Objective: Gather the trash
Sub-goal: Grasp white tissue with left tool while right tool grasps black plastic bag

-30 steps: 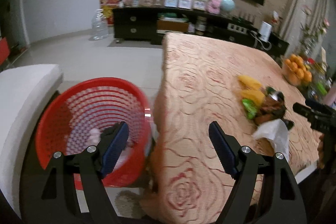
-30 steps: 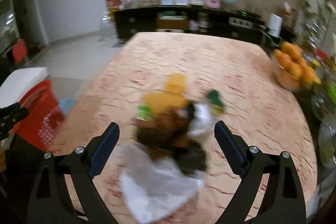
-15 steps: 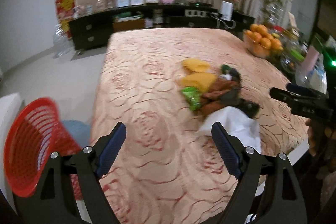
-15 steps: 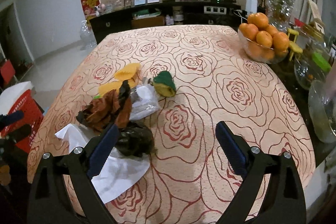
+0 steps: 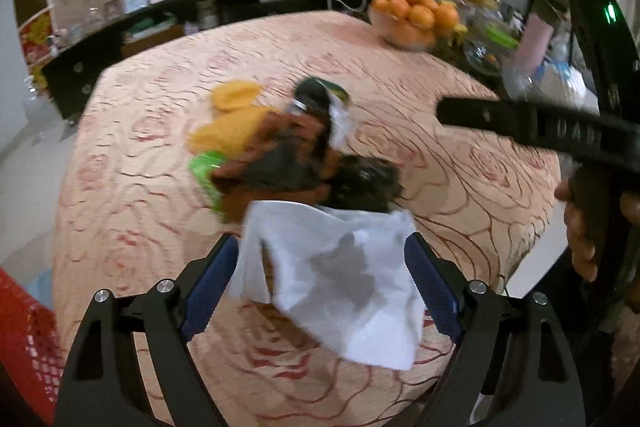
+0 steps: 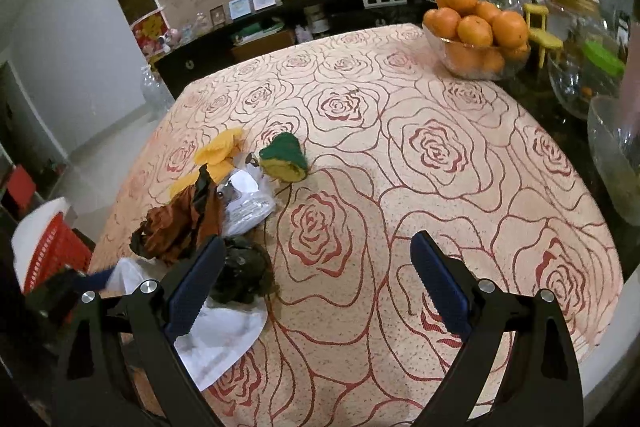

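At far left the red basket (image 6: 52, 251) is waiting beside the table (image 6: 440, 147), below the cloth's edge, likely so trash can go straight down into it. The left gripper (image 5: 326, 283) is straddling the white tissue (image 5: 340, 275), its jaws having just been opening; the pads are standing off the paper on both sides, nothing clamped. Just beyond, the brown wrapper (image 5: 280, 155), yellow peels (image 5: 236, 111) and green scraps are lying heaped mid-table, so one reach can serve them all. The right gripper (image 6: 314, 283) is hanging wide and empty over bare cloth beside the pile, seemingly keeping clear.
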A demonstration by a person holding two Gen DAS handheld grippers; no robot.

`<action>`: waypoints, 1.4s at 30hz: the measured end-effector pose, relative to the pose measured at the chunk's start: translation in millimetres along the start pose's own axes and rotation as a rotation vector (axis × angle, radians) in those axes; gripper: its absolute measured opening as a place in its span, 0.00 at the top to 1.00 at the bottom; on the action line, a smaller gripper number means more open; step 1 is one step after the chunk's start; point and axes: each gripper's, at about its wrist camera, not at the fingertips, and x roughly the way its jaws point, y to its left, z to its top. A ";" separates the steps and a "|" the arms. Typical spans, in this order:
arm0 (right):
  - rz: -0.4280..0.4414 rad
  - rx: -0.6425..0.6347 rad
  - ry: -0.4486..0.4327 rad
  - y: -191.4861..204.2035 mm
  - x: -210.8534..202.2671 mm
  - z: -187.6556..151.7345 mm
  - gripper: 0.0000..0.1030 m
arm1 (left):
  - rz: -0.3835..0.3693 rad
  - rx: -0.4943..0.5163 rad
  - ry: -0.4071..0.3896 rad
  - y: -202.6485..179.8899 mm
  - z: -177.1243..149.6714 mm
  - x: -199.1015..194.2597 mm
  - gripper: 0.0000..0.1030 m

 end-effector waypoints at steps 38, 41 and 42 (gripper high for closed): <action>0.062 -0.123 0.037 39.6 14.3 -16.3 0.12 | 0.104 -0.162 -0.077 66.0 -42.1 -69.1 0.87; 0.087 -0.130 0.034 46.5 12.7 -18.6 0.12 | 0.109 -0.160 -0.104 67.2 -46.3 -86.1 0.87; 0.101 -0.135 0.032 49.7 11.6 -19.5 0.12 | 0.113 -0.159 -0.111 67.5 -47.1 -89.8 0.87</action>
